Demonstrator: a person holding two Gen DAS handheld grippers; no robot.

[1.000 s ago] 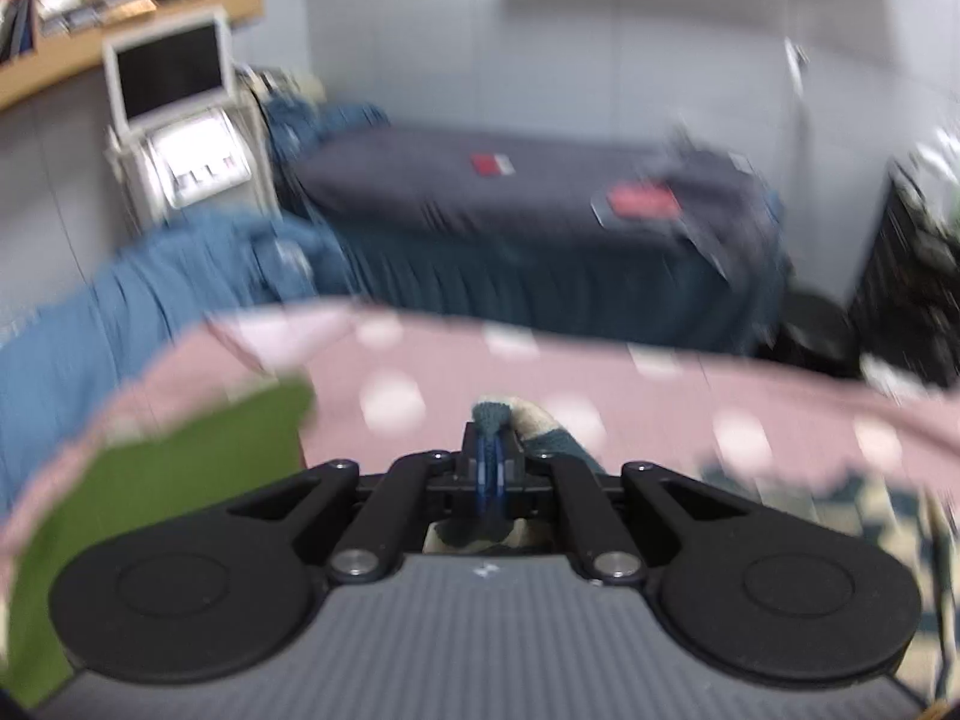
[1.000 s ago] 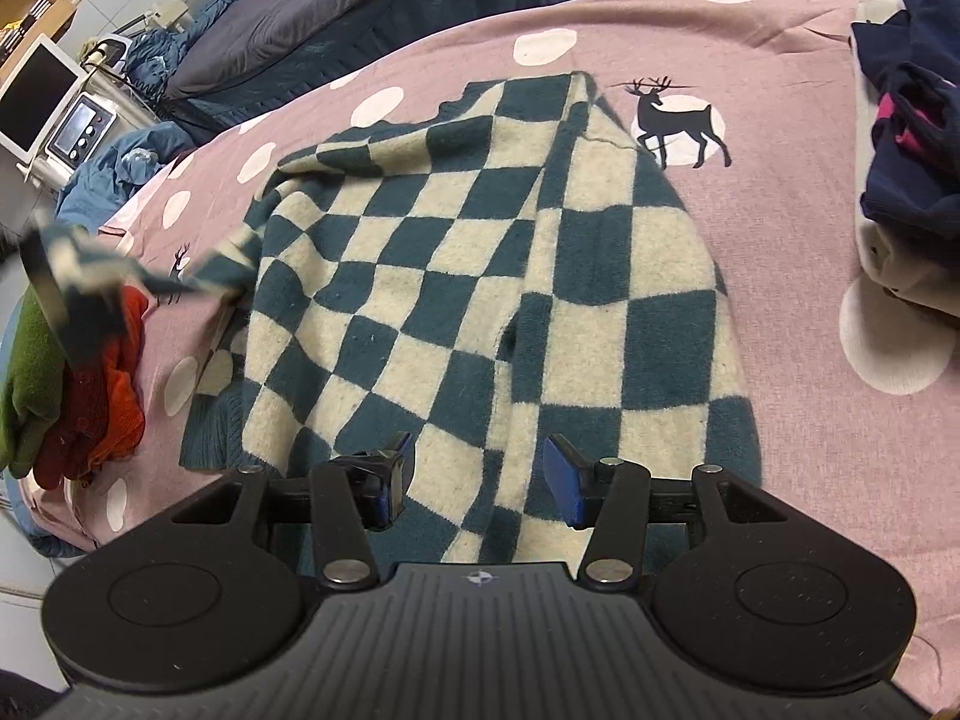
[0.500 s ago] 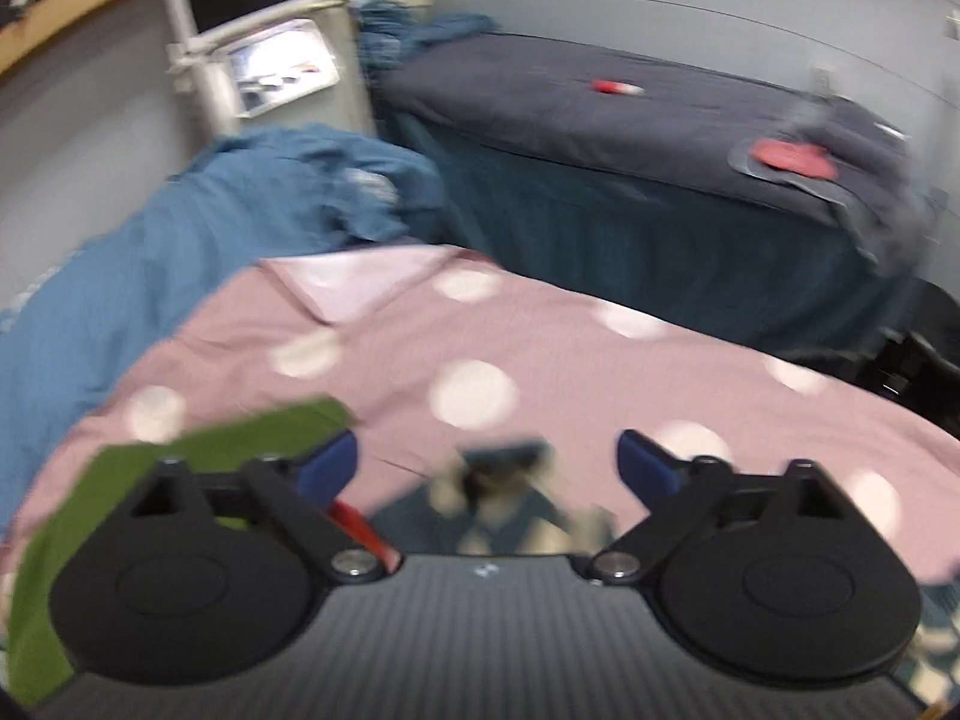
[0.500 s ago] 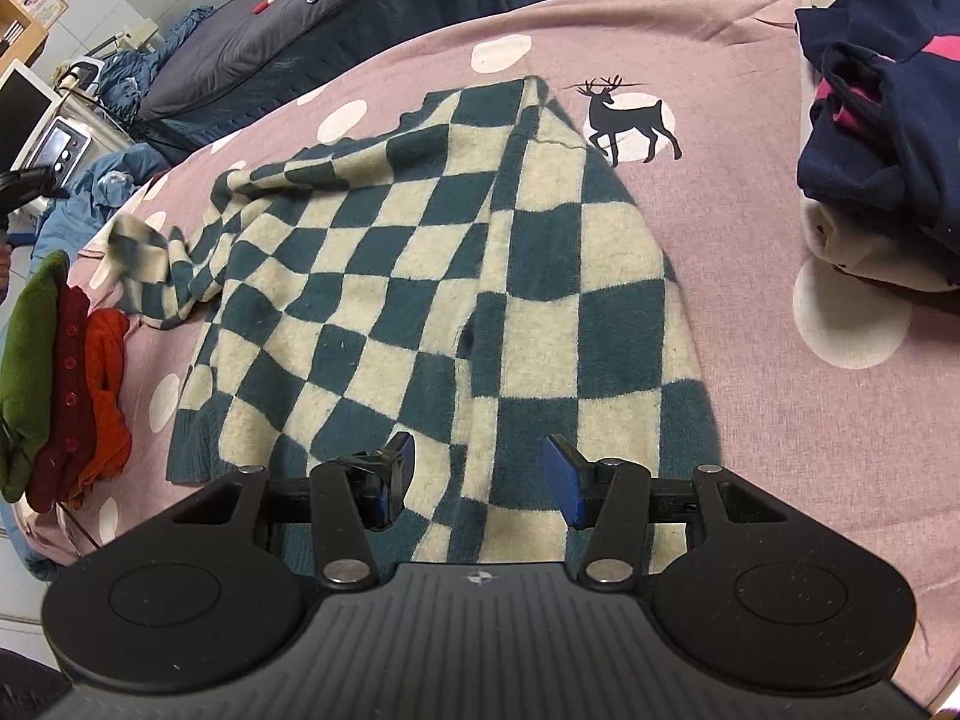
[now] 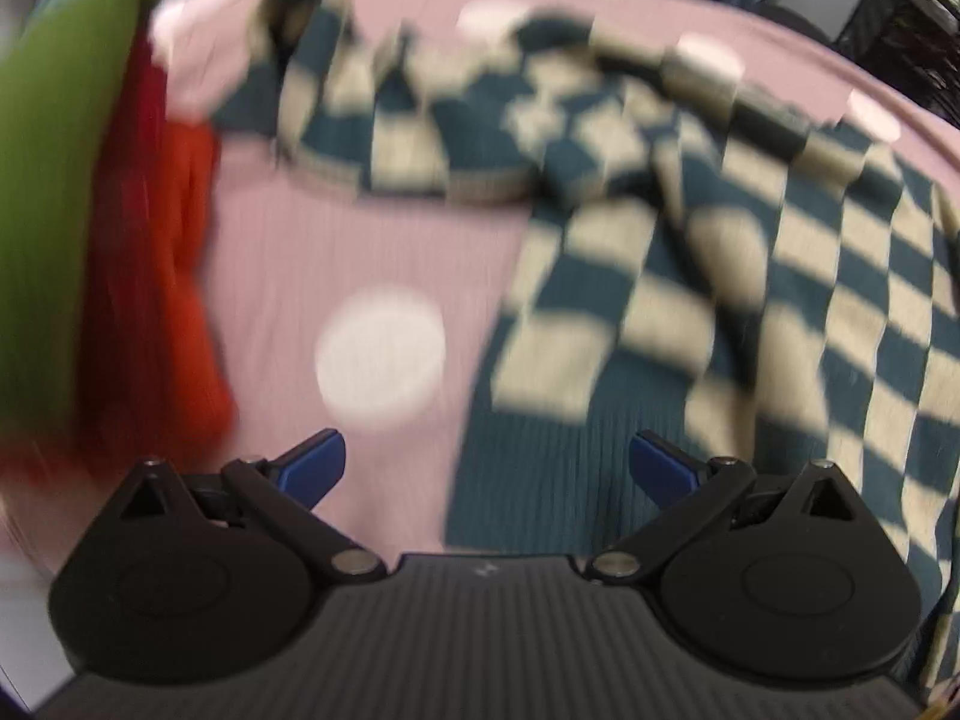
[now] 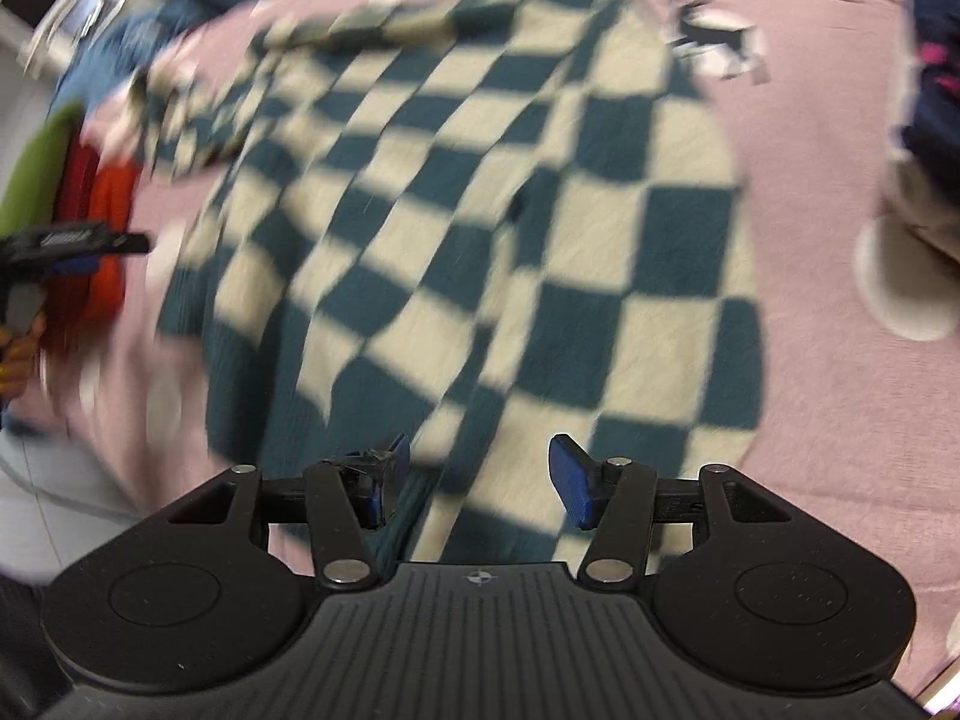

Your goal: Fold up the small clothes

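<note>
The sweater [image 6: 480, 192] lies spread on the pink sheet [image 6: 810, 420], its sleeve [image 5: 420, 138] now dropped in a heap by the red cloth [image 5: 180, 300]. A second ago my left gripper [image 5: 486, 468] was pinched on that sleeve and faced the room; now its fingers stand wide apart, empty, over the sweater's left hem. My right gripper [image 6: 477, 474] is parted as before, above the lower hem. Only my right view shows the deer print [image 6: 714, 42] and the dark clothes [image 6: 936, 90]; my left alone shows the sleeve's cuff closely.
</note>
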